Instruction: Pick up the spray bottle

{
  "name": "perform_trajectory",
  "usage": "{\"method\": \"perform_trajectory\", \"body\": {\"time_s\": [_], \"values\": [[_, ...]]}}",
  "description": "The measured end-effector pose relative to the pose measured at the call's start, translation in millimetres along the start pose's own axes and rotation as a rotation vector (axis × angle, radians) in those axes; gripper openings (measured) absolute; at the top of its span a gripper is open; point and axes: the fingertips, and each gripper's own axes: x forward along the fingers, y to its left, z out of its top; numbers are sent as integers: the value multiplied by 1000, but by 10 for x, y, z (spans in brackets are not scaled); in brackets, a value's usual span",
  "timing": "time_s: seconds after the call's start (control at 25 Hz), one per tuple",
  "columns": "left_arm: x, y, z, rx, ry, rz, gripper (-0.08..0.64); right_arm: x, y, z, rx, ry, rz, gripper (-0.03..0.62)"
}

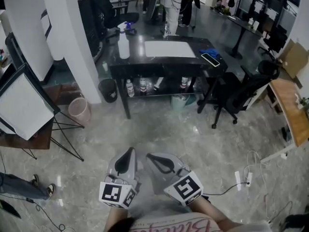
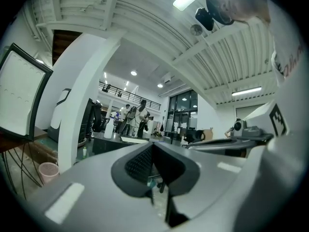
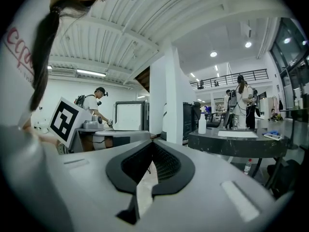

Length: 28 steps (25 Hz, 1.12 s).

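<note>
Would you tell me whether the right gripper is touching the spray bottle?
Apart. The head view shows the right gripper low in frame, with open floor between it and the spray bottle on the black table.

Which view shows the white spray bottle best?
The head view: the white plastic spray bottle stands whole near the black table's left end. The right gripper view shows it small; the left gripper view, only a tiny white shape.
</note>
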Motion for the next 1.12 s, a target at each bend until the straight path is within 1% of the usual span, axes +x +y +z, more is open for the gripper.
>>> {"method": "perform_trajectory", "body": {"time_s": [0.12,0.2,0.36,0.52,0.6,0.72,0.92,1.12], "values": [[253,141,16,-2,8,-13,-1,157,-223,16,50,1,-3,2],[457,258,39,0,12,-27,0,298,-407,46,76,-6,-20,2],[864,532,115,16,26,-45,0,631,-763,134,76,-11,-58,2],[1255,840,193,27,39,-61,0,1017,-1107,153,113,26,-78,2],[1439,999,256,25,28,-62,0,1208,-1233,205,123,27,-68,2],[1706,1235,317,24,16,-58,0,1489,-1398,268,112,24,-55,2],[2095,1551,344,69,40,-49,0,1934,-1695,351,143,10,-25,2],[2391,1822,425,74,24,-39,0,2243,-1945,487,126,-18,-22,2]]}}
